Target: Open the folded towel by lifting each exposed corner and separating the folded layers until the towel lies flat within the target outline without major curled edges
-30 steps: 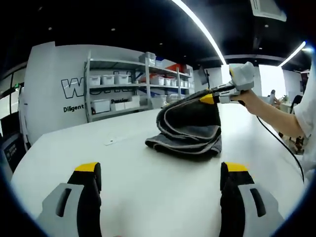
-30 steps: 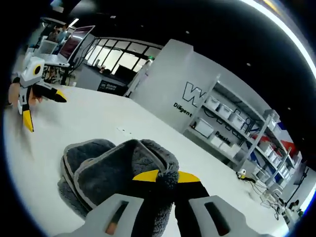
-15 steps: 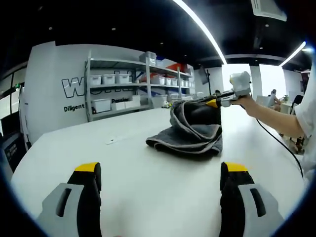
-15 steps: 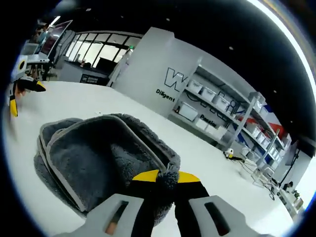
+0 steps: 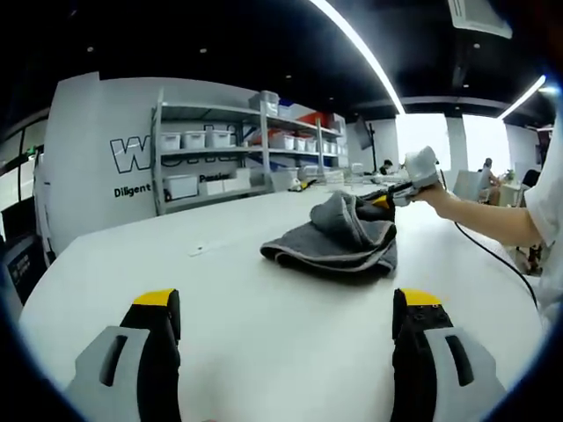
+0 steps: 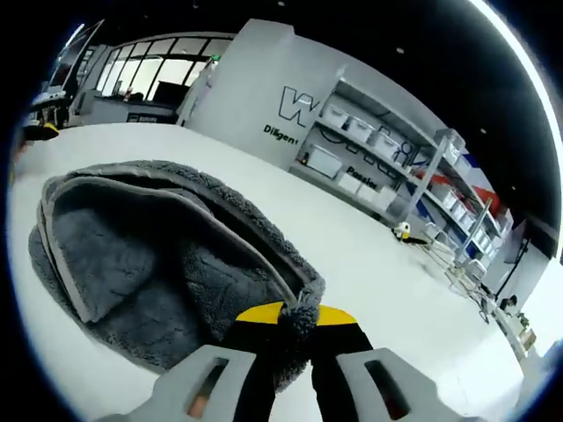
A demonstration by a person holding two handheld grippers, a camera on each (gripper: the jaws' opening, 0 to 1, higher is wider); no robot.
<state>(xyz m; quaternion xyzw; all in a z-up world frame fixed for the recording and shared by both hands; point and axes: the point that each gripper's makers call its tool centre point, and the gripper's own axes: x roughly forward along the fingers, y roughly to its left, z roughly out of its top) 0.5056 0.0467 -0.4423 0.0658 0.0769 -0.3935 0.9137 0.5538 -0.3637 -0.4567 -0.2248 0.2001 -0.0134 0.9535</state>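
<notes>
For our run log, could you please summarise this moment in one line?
right gripper: shut on towel corner | left gripper: open, idle | towel: partly folded on table

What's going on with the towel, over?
Right gripper shut on towel corner. Left gripper open, apart from it. Towel layers part-open on the table.

Lettering stands on the grey wall panel [image 5: 97, 141] behind the shelving [image 5: 237, 149]. A large outlined "W" opens a word whose remainder the shelving hides. Beneath it, smaller dark print reads "Diligent", with further letters behind the shelves illegible. The right gripper view shows the same panel [image 6: 264, 88], bearing the same "W" and "Diligent".
</notes>
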